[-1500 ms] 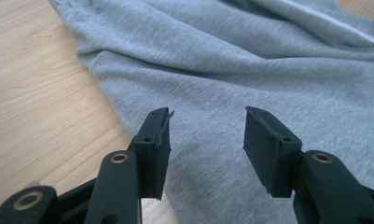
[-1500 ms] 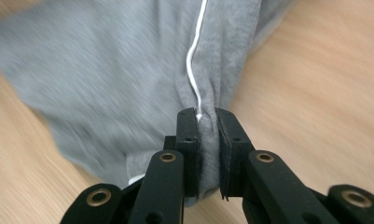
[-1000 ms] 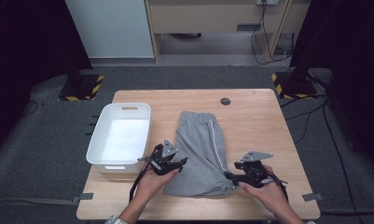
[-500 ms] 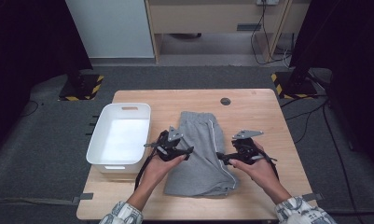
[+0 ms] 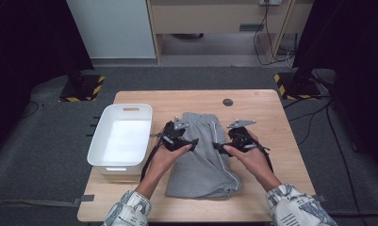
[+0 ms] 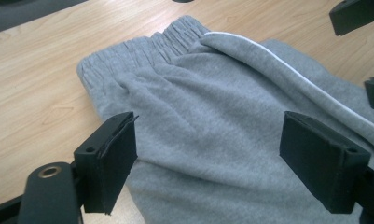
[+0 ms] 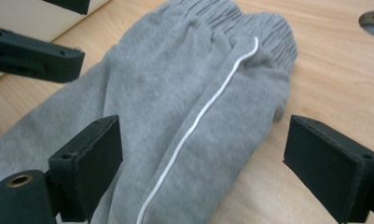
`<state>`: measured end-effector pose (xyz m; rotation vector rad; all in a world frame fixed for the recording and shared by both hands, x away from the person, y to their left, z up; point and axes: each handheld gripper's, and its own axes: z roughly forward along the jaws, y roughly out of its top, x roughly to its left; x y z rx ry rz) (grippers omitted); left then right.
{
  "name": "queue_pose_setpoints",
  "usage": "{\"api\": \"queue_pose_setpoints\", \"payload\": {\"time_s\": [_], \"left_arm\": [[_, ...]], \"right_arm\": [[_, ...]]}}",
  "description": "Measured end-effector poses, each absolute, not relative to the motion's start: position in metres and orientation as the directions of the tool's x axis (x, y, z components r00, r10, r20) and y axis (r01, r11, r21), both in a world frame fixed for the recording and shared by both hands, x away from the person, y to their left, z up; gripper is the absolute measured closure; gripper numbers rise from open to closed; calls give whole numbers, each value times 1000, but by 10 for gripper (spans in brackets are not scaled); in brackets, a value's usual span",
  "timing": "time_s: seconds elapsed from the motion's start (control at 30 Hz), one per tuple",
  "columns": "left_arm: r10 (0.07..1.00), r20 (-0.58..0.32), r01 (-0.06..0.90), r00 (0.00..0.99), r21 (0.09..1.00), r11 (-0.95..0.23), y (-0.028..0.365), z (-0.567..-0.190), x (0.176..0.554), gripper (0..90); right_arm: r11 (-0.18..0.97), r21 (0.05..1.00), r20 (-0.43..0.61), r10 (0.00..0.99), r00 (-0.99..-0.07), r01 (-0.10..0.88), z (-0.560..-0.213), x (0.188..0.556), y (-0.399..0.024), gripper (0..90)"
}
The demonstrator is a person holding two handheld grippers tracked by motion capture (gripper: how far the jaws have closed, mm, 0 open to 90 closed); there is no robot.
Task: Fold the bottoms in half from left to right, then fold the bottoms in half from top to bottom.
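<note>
I hold both grippers, left [image 5: 194, 142] and right [image 5: 216, 146], above the folded grey shorts [image 5: 203, 162], fingers just released, grasping nothing.

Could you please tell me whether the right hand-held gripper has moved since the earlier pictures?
Yes. The right hand-held gripper has moved up the table toward the grey shorts' waistband, away from the near edge, its jaws just opening, gripping nothing.

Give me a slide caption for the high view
Both hand-held tongs, left and right, hover open over folded grey sweatpants on a wooden table, beside a white bin.
</note>
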<state>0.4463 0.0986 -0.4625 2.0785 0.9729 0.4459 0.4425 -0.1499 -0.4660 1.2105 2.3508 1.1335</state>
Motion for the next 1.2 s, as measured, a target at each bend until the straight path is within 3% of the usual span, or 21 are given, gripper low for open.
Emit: {"api": "queue_pose_setpoints", "payload": {"time_s": [0.33, 0.73, 1.2], "left_arm": [[784, -9, 490, 621, 784, -380, 101, -453, 459, 188], [837, -27, 544, 546, 772, -329, 101, -463, 496, 221], [873, -16, 589, 488, 743, -316, 102, -493, 527, 234]], "right_arm": [[352, 751, 83, 790, -608, 559, -455, 462, -139, 215], [346, 737, 56, 824, -563, 580, -460, 515, -132, 297], [342, 702, 88, 829, -553, 625, -488, 547, -117, 258]]}}
